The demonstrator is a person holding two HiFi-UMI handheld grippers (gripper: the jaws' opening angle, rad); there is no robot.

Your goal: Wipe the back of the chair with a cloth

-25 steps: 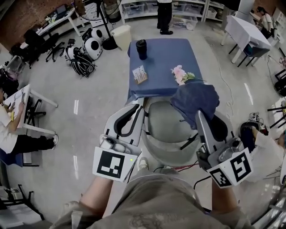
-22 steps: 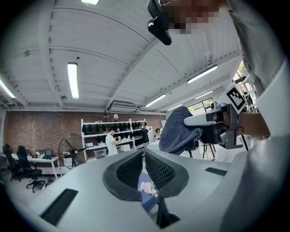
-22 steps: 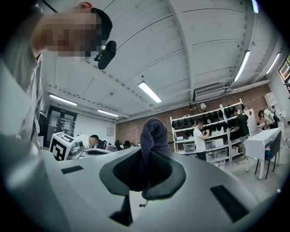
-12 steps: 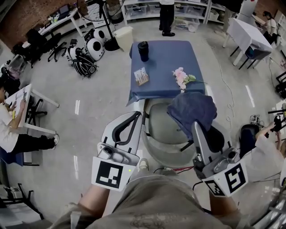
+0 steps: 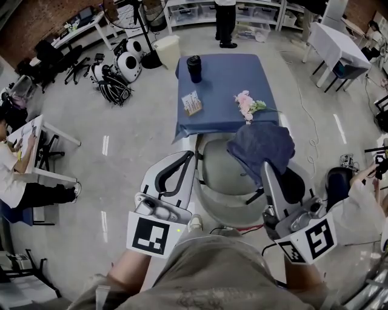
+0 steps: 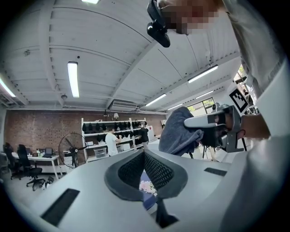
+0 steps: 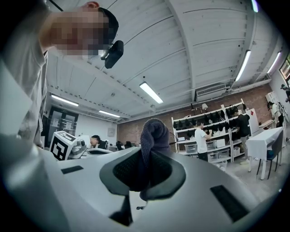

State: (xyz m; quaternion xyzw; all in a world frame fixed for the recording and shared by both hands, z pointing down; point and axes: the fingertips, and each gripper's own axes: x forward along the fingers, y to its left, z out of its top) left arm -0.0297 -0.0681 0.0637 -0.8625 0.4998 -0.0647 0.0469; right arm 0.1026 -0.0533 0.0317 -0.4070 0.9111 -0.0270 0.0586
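Nearest, at near left: carries the left gripper (image 5: 185, 158) level, jaws pressed together on nothing, just beside the left side of the grey chair (image 5: 225, 209). At near right: pinches a bunched fold of the dark blue cloth (image 5: 262, 145) in the right gripper (image 5: 267, 167), pads tight on it, with the rest heaped beyond the jaws over the chair's right side. Looks like the approach, with no clear press on the chair back yet.

To wipe well: bring the bundle down onto the curved back rim nearest the lap and press with a broad face of fabric, never the jaw tips. Sweep along the curve from right to left in overlapping passes. Hold the pinch firm against slipping. Rest the empty left gripper on the chair against any turning.

Farther off, on the blue table (image 5: 224, 79): finds a dark cup (image 5: 193, 66) at the far left, inside hidden; a small open holder (image 5: 190, 102) at the near left, packed with what seem to be cards; pink flowers (image 5: 245, 103) lying loose at the near right, in no vase. Beyond, left: a pale bin (image 5: 166, 48) on the floor, contents out of sight. Farthest: shelves (image 5: 188, 12) of storage boxes, contents unreadable.
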